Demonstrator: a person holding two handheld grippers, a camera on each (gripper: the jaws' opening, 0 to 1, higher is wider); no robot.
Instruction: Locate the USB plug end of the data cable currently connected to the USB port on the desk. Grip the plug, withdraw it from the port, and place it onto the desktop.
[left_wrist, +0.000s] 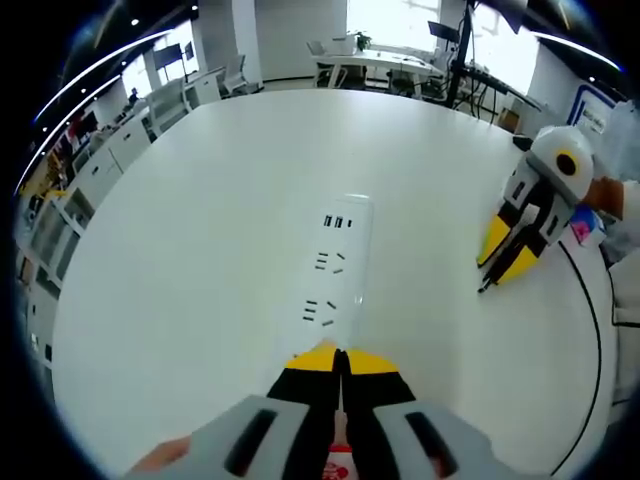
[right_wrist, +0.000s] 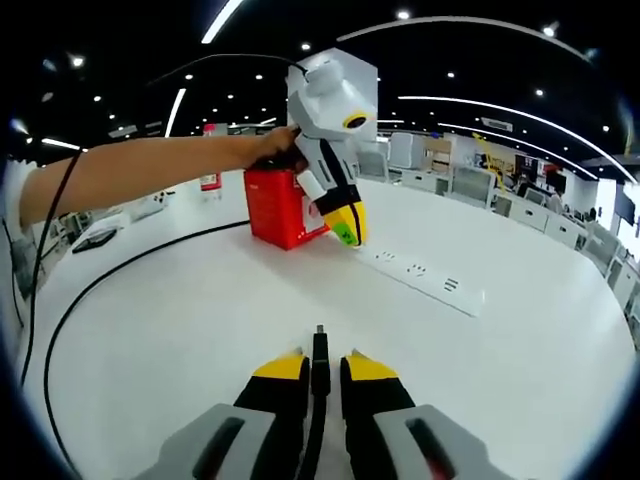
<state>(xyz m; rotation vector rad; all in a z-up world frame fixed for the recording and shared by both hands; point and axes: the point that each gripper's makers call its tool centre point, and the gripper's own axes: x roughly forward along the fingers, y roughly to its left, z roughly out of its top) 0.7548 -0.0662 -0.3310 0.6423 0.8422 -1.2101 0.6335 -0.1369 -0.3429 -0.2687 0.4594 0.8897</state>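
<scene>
The right gripper (right_wrist: 320, 372), bottom centre, is gripping the black plug (right_wrist: 320, 352), already clear of the strip (right_wrist: 425, 272) at centre right. The left gripper (left_wrist: 340, 362) is resting closed on the strip's near end. Risk: releasing high is likely letting the cable (right_wrist: 70, 305) drag the plug across the desk (right_wrist: 180, 340).

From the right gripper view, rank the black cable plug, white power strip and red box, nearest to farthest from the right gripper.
1. Black cable plug, between the right gripper's jaws.
2. White power strip, ahead to the right.
3. Red box, farther back, left of centre.

A red box (right_wrist: 283, 206) stands near the white power strip (right_wrist: 425, 272).
</scene>
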